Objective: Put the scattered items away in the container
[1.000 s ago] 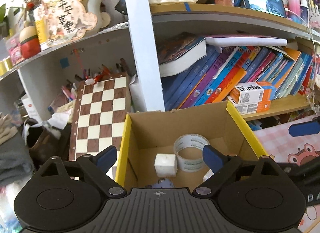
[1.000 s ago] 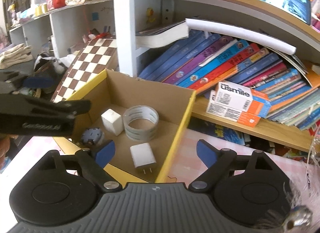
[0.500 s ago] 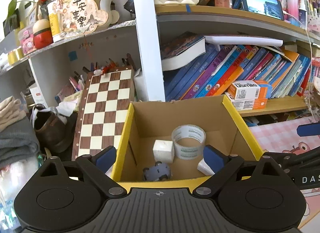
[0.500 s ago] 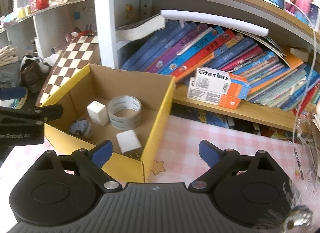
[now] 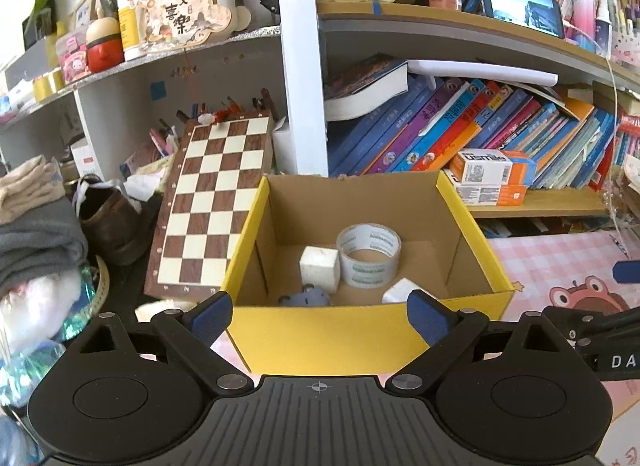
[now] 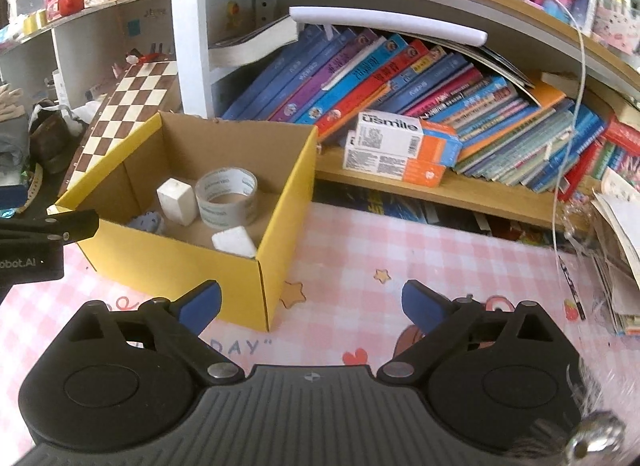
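The cardboard box [image 5: 360, 330] stood on the pink checked table [image 6: 400, 250], open at the top, with yellow outer walls and brown inside. Its far wall was close to the bookshelf [image 6: 460, 201], and a chessboard [image 5: 212, 205] leaned just beside its left wall. In the box lay a roll of tape [image 5: 369, 256] toward the far side, a white cube [image 5: 319, 268] touching the roll's left side, a small blue-grey toy [image 5: 306, 300] near the front wall, and a white charger [image 6: 234, 241] in the near right corner.

The left hand-held gripper [image 5: 320, 320] hung in front of the box's near wall, its blue fingers [image 5: 210, 316] spread wide with nothing between them, roughly as wide apart as the box's near wall looked. The right hand-held gripper [image 6: 310, 308] hung over the table at the box's near right corner; its jaws had just been opening and stood wide apart, empty, one finger in front of the yellow wall and the other over bare cloth.

Right of the box the table lay open as far as a stack of papers [image 6: 616, 258] at the far right edge. A thin white cable [image 6: 576, 113] hung down from the upper shelf there. Two toothpaste boxes [image 6: 396, 145] sat on the low shelf, just beyond the box's far right corner.
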`<state>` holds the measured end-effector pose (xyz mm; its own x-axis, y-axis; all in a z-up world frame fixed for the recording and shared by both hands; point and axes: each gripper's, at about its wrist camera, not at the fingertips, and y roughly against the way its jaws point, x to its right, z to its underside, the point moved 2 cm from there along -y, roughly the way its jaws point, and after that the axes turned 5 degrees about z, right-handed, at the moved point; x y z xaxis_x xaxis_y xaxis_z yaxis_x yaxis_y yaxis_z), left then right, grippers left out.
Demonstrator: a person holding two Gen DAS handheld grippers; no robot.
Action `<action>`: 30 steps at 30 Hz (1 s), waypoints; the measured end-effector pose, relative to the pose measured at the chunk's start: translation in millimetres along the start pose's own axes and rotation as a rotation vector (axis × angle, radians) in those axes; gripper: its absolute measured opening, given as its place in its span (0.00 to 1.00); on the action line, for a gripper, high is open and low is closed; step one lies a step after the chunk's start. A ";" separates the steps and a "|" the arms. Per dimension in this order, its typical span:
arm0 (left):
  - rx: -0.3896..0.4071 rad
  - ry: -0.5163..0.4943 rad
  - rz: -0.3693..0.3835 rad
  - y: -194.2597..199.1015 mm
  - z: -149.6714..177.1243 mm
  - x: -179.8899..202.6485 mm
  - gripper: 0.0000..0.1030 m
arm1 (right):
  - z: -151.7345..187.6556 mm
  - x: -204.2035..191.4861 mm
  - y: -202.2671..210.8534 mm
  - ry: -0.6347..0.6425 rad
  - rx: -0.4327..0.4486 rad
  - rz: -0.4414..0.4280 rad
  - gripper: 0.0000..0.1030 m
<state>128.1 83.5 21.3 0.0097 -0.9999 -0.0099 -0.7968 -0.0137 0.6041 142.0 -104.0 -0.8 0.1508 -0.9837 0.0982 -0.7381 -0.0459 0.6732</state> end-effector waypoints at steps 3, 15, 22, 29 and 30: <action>0.000 -0.001 0.004 3.9 3.4 4.4 0.93 | 4.5 3.5 4.1 -0.018 -0.004 0.009 0.97; -0.016 -0.024 0.021 7.0 9.7 14.0 0.93 | 17.3 12.6 8.4 -0.074 -0.033 0.055 0.98; -0.022 -0.042 0.032 8.4 13.1 18.8 0.93 | 19.9 13.8 7.2 -0.087 -0.045 0.076 0.98; -0.032 -0.051 0.045 9.0 15.0 23.4 0.93 | 16.7 10.2 9.5 -0.079 -0.035 0.078 0.99; -0.034 -0.050 0.047 9.1 15.7 24.0 0.93 | 16.3 9.9 9.8 -0.078 -0.034 0.078 0.99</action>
<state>111.6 59.4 14.1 -0.0577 -0.9981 -0.0203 -0.7745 0.0319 0.6318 125.6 -117.0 -5.2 0.0410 -0.9946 0.0953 -0.7228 0.0363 0.6901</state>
